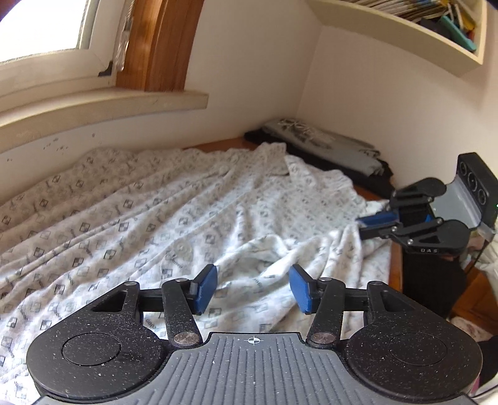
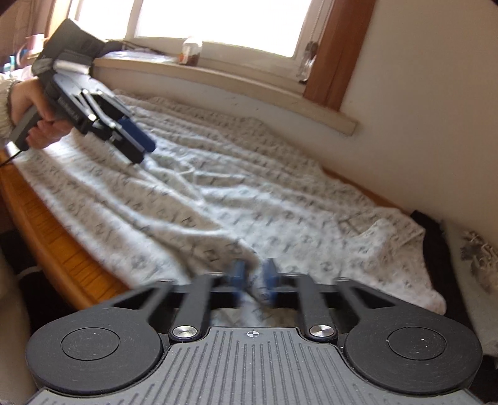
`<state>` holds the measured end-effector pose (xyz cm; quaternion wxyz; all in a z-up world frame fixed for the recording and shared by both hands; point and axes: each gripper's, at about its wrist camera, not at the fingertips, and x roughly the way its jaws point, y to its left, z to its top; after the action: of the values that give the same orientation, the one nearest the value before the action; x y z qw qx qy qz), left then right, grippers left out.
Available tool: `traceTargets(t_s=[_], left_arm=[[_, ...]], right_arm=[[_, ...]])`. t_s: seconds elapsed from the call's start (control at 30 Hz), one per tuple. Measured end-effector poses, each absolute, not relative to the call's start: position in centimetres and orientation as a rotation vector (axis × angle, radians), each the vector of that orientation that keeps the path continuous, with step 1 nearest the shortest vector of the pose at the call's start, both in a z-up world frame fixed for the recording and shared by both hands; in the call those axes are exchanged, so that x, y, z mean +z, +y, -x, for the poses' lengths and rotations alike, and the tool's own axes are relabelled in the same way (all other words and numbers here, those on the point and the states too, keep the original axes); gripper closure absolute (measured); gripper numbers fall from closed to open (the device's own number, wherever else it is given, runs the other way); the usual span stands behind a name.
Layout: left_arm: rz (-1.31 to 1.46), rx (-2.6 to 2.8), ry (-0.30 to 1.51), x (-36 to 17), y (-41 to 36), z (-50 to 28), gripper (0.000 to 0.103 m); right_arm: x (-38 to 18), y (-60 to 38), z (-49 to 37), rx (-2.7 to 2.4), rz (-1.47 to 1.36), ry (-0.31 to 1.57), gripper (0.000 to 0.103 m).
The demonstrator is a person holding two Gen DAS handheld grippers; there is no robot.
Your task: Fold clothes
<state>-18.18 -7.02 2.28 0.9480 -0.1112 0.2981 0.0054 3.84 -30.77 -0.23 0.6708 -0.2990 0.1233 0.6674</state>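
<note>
Right hand-held gripper (image 2: 252,280) pinching patterned shirt (image 1: 186,202), left hand-held gripper (image 1: 252,289) open above it, wooden table (image 2: 46,243), window sill (image 1: 102,106)

Right gripper (image 2: 253,280) blurred (jaws too)

Setting: a home bedroom. Indicators: 1 window (image 2: 218,25) with deep sill (image 1: 102,106), wood-brown curtain (image 1: 158,43), wall shelf (image 1: 404,28) holding books, folded clothes (image 1: 326,146) stacked in the corner.
</note>
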Motion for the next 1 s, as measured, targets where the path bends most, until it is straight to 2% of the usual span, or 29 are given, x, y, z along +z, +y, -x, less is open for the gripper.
traceTargets(t_s=[0.03,0.33,0.63,0.73,0.8,0.93,1.0], left_arm=[[0.222,0.007,0.605,2.4,-7.1,18.0,0.049],[0.333,-0.126,0.714,1.3,-7.1,12.4,0.048],[0.537,-0.161,0.704,0.9,-5.7,11.0,0.048],[0.549,-0.137,0.711,0.9,-5.4,10.6,0.048],[0.549,-0.123,0.712,0.9,-5.3,10.5,0.053],[0.528,-0.086,0.715,0.9,-5.5,10.5,0.061],[0.536,-0.069,0.714,0.8,-5.4,10.4,0.064]], right_arm=[[-0.2,-31.1,-3.8,1.509,0.670,0.280,0.097],[-0.9,-34.1,-3.2,1.495,0.650,0.294,0.100],[-1.1,-34.5,-3.3,1.496,0.642,0.277,0.099],[-0.6,-34.5,-3.4,1.495,0.613,0.233,0.096],[-0.4,-34.1,-3.5,1.492,0.601,0.222,0.091],[-0.5,-33.2,-3.9,1.488,0.597,0.224,0.075],[-0.9,-33.0,-4.0,1.492,0.599,0.234,0.072]])
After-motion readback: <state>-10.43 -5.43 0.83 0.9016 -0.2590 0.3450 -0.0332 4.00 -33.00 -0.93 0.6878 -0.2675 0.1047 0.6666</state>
